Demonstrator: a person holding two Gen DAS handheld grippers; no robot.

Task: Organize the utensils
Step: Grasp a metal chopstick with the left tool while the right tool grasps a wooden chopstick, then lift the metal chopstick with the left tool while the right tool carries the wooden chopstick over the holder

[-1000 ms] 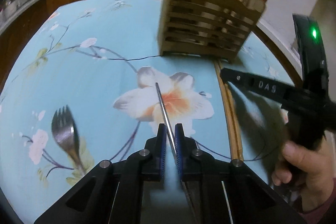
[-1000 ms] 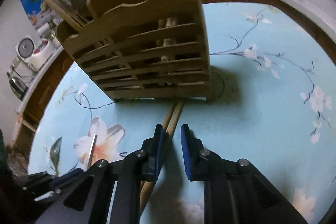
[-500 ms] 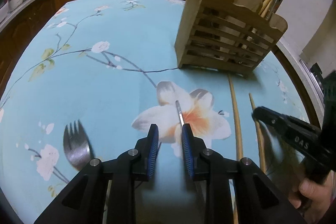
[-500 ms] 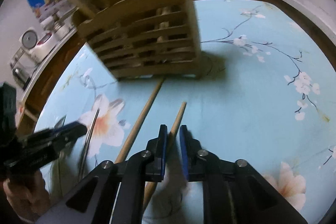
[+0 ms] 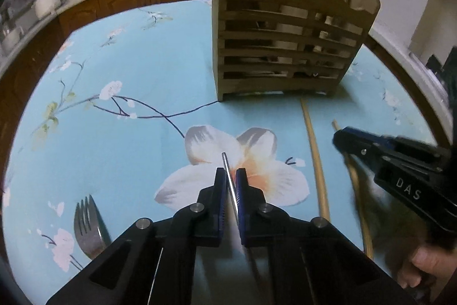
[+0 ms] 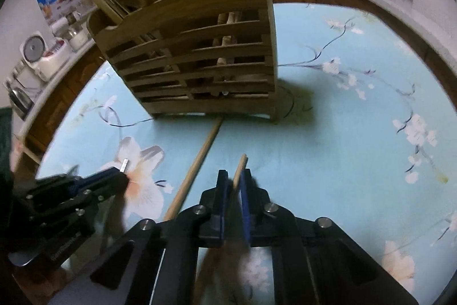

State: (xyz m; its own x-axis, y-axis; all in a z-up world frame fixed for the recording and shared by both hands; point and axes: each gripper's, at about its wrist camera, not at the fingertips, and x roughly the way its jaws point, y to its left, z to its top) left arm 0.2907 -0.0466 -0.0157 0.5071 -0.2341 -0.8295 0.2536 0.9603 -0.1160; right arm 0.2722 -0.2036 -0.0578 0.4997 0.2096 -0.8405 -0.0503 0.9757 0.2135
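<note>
The left gripper (image 5: 230,180) pinches a thin metal handle (image 5: 225,162) and the right gripper (image 6: 233,182) pinches a chopstick (image 6: 241,165) — both point toward the wooden holder (image 5: 285,47) near the table's (image 5: 142,62) far edge, with sticks standing inside.

"DAS" in white on right gripper (image 5: 340,137) body, other lettering too blurred

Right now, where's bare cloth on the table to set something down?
Free: the wide stretch of tablecloth right of the wooden caddy, and the far-left cloth beyond the fork. Crowded: in front of the caddy, where the loose chopstick lies between the left gripper and right gripper.
</note>
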